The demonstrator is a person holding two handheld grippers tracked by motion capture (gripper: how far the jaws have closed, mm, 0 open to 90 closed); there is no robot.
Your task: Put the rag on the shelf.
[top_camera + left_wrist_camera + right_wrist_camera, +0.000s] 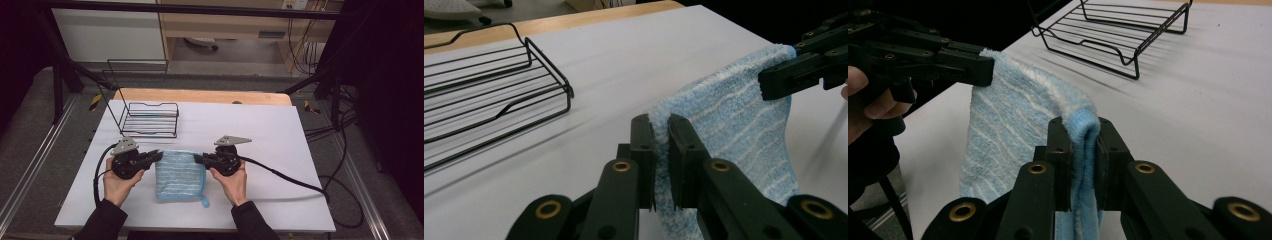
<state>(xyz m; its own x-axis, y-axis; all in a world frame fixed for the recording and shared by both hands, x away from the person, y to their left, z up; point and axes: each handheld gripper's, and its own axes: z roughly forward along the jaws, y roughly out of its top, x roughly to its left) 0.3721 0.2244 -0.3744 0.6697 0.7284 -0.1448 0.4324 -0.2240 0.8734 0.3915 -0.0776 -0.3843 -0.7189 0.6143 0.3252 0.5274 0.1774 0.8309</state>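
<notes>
Between the two tools hangs one blue striped washcloth [179, 174], held by its upper corners near the front middle of the white-covered bench [280, 150]. On the person's left, the left tool [159, 156] has its jaws pinched narrowly on the cloth's top left corner; in the left gripper view the terry edge is squeezed between the two black pads [644, 150], and the cloth [734, 130] stretches away to the right tool [769, 82] at the far corner. The right tool [196, 159] is likewise clamped on the top right corner; in the right gripper view the fabric [1013, 125] folds over and is caught between its jaws, while the left tool [988, 67] grips the opposite corner farther off. In the high view the cloth's lower part lies on the bench, with a small loop [204, 202] at its lower right corner.

Behind the cloth, toward the rear left of the bench, stands one black wire rack [150, 119], well apart from both tools, and nothing lies in it. Its wire floor and low rim show in the left gripper view [499, 85] and in the right gripper view [1118, 35].

Counted: two tools, two hands, one washcloth, one wire rack. The left hand [119, 182] and right hand [232, 182] each hold a tool from below.
</notes>
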